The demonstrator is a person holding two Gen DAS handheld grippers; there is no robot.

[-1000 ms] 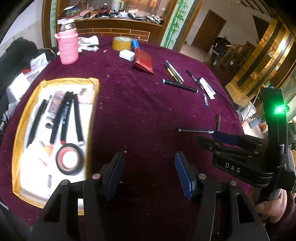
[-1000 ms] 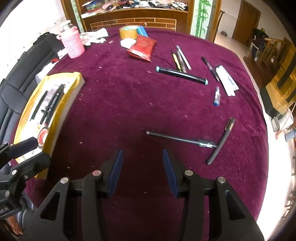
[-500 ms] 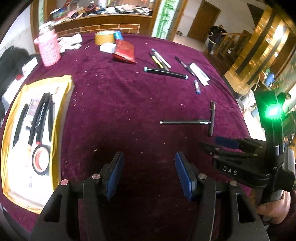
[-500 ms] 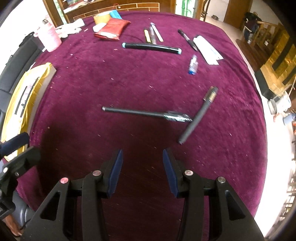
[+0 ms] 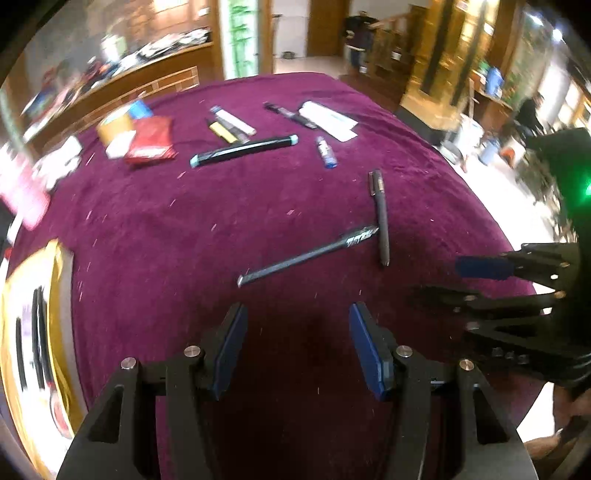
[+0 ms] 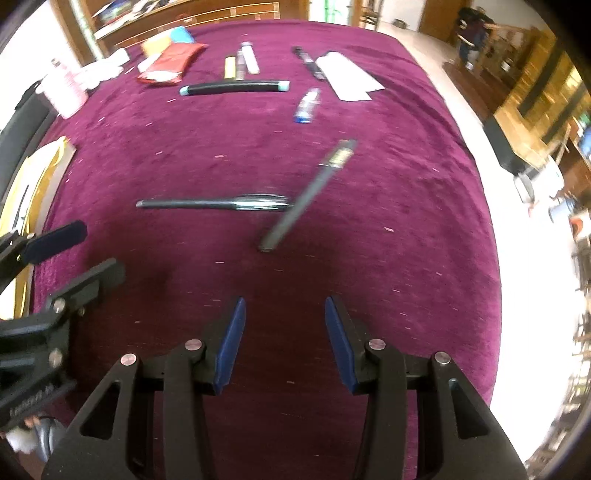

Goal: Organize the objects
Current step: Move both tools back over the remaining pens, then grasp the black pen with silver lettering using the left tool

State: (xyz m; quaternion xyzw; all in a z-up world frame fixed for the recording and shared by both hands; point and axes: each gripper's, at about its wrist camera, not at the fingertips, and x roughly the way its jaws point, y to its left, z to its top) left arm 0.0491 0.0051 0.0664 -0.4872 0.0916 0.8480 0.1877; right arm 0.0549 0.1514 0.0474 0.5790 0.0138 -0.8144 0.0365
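Both grippers tip down over the maroon tablecloth (image 6: 406,192), side by side: left gripper (image 5: 295,345) spread and empty, right gripper (image 6: 282,341) likewise, while two dark pens (image 6: 214,203) lie touching just ahead.

Dim warm indoor light, motion blur, fisheye warping, glare at right

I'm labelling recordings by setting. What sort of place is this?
Probably a home or a shop's main room: a maroon-clothed table strewn with pens, a cluttered wooden counter behind, and wooden doors.
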